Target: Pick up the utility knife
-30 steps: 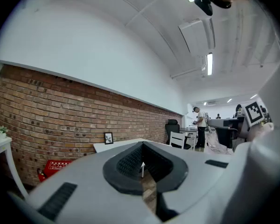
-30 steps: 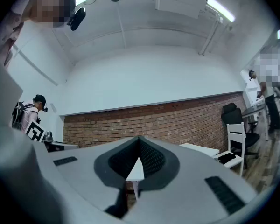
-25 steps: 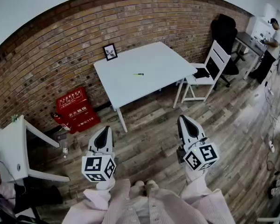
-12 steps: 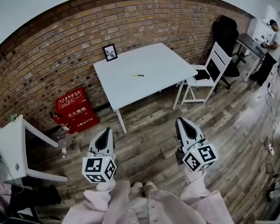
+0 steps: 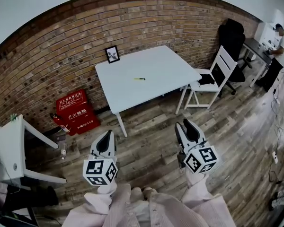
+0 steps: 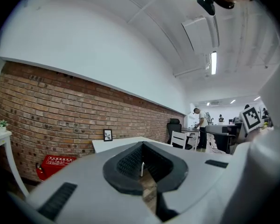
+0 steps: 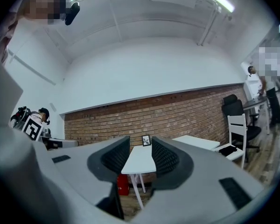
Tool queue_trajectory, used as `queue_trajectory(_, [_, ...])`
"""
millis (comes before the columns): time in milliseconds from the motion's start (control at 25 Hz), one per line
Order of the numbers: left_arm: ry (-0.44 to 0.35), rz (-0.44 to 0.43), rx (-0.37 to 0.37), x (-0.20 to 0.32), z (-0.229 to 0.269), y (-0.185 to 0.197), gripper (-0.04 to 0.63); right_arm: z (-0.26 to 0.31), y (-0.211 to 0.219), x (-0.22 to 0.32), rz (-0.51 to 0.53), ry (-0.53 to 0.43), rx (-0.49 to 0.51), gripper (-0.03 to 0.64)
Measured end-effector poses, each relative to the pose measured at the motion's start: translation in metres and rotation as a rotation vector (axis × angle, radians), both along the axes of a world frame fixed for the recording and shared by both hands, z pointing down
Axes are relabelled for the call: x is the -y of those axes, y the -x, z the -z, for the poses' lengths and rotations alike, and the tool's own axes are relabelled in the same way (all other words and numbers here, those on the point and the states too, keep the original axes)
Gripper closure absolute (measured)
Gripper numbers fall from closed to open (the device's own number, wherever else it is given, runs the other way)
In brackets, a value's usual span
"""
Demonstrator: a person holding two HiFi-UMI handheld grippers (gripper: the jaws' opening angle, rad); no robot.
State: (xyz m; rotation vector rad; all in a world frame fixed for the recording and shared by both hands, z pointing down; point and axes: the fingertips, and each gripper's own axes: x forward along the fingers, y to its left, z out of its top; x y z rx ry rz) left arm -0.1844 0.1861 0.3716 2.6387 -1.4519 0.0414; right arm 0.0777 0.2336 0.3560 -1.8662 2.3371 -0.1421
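The utility knife, small, yellow-green and black, lies near the middle of the white table by the brick wall. Both grippers are held level over the wooden floor, well short of the table and pointing toward it. My left gripper is shut with nothing in it; in the left gripper view its pads meet at the tip. My right gripper is open, its jaws having just been opening, with nothing between them. In the right gripper view the table shows far off through the gap of that gripper.
A small picture frame stands at the table's back corner. A white chair is at the table's right and a black office chair behind it. A red fire-equipment box sits by the wall; another white table is at left. A person stands far right.
The right gripper's jaws, shut before, now stand apart. Both grippers have shifted a little over the floor toward the table.
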Motion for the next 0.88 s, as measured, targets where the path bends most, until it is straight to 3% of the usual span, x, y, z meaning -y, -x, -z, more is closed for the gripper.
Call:
queue_trajectory(80, [0.001,0.002,0.001,0.000,0.000,-0.005,0.601,-0.001,-0.005,0.003,0.005,0.005,0.006,0.469])
queue_trajectory(560, [0.037,0.034,0.012,0.021,-0.012,-0.006,0.601,-0.009,-0.014,0.034,0.012,0.021,0.024,0.457])
queue_trajectory(880, [0.046,0.039,0.014,0.068,-0.022,-0.009,0.601,-0.024,-0.021,0.081,0.009,0.033,0.027,0.457])
